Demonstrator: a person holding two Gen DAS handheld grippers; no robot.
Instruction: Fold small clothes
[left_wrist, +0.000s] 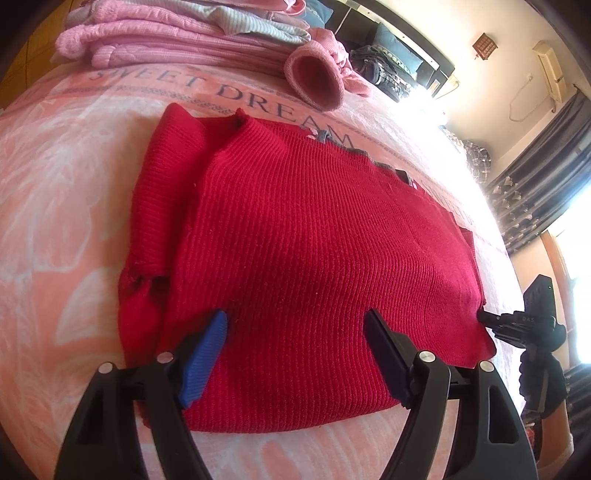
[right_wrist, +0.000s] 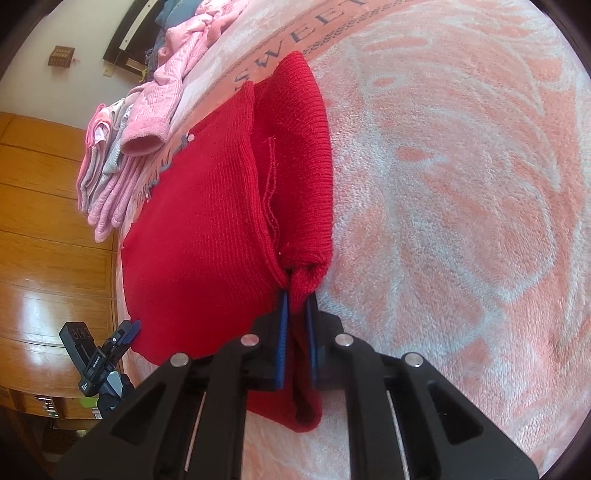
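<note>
Folding is under way on the red knit sweater (left_wrist: 303, 236), which lies flat across the middle of the left wrist view on a pink blanket (left_wrist: 55, 192) spread over a bed, lettered "SWEET DREAM" along its upper band. One sleeve (left_wrist: 166, 195) is already turned lengthwise along the body at centre left of that frame, so my judgement is that the side folds are the step in hand and the crosswise fold is not yet made. In the right wrist view the right hand-held gripper (right_wrist: 295, 310) sits at lower centre with its jaws narrow, clamped on the bunched red cuff end of the sleeve (right_wrist: 295, 162). The left hand-held gripper (left_wrist: 295, 325) stands wide, its blue pad (left_wrist: 207, 354) and dark pad resting on or just above the sweater's near hem; it holds nothing. The next move, as I read it, calls for the right one to lay the sleeve straight and flat on the body before letting go, while the left takes hold of the hem without dragging the knit. A pile of folded pink clothes (left_wrist: 177, 40) lies at upper left of the left wrist frame, well apart from the sweater
</note>
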